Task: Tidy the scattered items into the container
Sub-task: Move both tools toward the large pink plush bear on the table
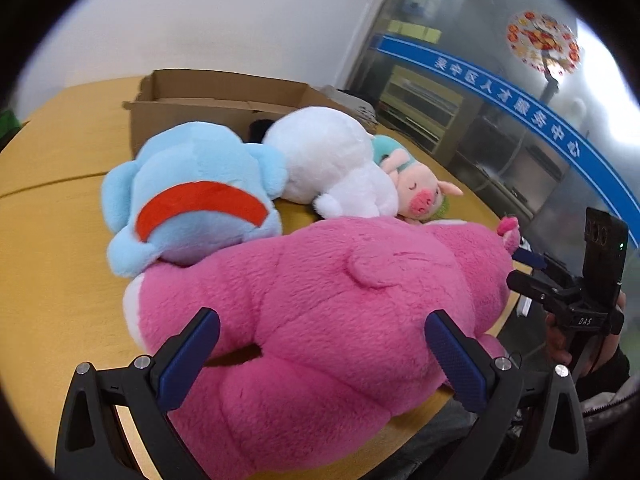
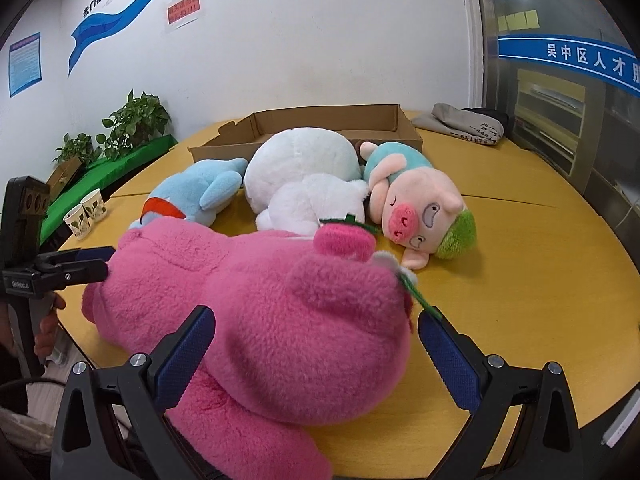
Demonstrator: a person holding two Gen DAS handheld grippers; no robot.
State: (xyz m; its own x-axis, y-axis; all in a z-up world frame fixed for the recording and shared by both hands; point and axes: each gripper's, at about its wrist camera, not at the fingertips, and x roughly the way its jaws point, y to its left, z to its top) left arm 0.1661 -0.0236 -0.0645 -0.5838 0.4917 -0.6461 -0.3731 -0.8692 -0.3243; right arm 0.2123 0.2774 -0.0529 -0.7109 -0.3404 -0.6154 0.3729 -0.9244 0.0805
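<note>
Pink plush fills the near view of both cameras: the pink bear lies on the yellow counter, nearest the person, with the cardboard box well beyond it at the far side. Just in front of the box lie the blue toy, the white toy and the pig doll, all touching one another and none inside. What little of the box interior shows looks empty, so by my reading the tidying has hardly begun and all four toys are left to move. The left gripper has its fingers wide on either side of the bear's lower body without clamping it; the right gripper likewise straddles the bear's head end, fingers wide.
</note>
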